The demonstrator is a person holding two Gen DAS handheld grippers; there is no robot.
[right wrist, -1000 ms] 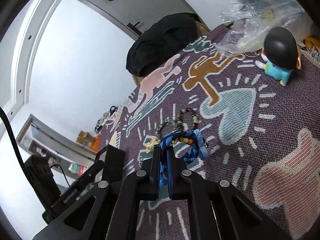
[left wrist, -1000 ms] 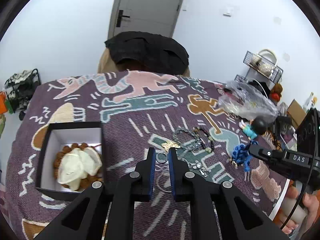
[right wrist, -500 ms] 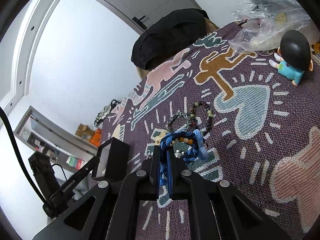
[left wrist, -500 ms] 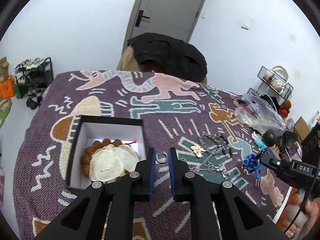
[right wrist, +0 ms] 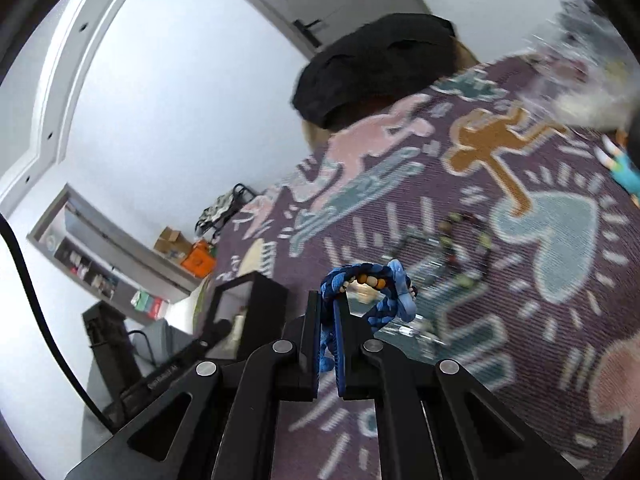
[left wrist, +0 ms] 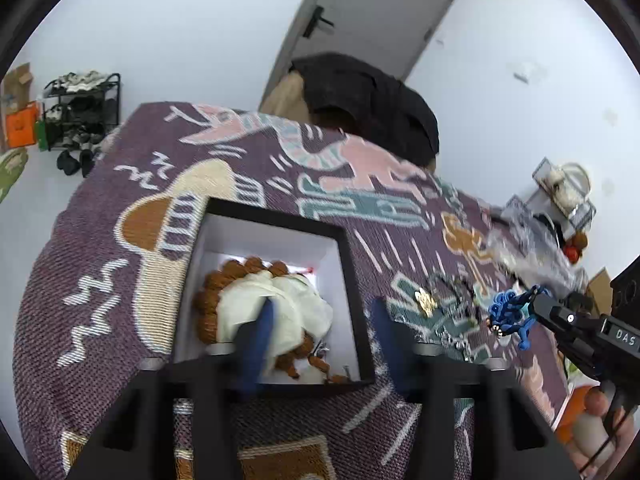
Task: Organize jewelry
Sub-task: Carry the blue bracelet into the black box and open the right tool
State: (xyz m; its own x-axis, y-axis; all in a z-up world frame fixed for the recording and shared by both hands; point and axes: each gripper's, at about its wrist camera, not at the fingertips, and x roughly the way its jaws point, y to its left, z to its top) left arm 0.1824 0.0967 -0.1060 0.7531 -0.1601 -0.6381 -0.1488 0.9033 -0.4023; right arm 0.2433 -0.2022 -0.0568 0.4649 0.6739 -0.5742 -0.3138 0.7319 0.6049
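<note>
My left gripper (left wrist: 322,322) is open and empty, with its jaws spread wide above the right side of the black box (left wrist: 352,280). The box has a white inside and holds a brown bead string (left wrist: 208,304) and a cream pouch (left wrist: 276,304). A small ring (left wrist: 323,347) lies in the box near its front right corner. My right gripper (right wrist: 328,304) is shut on a blue braided bracelet (right wrist: 380,292) and holds it above the cloth. It also shows in the left wrist view (left wrist: 510,314). A gold charm (left wrist: 426,300) and bead bracelets (right wrist: 464,240) lie on the cloth.
The patterned purple cloth (left wrist: 120,280) covers the table. A clear plastic bag (left wrist: 532,248) and a small doll (right wrist: 624,164) sit at the far right. A chair with a black garment (left wrist: 372,100) stands behind the table. A shoe rack (left wrist: 80,108) stands left.
My left gripper moved left over the box and opened, letting go of the small ring, which now lies in the box. My right gripper carried the blue bracelet leftward toward the box.
</note>
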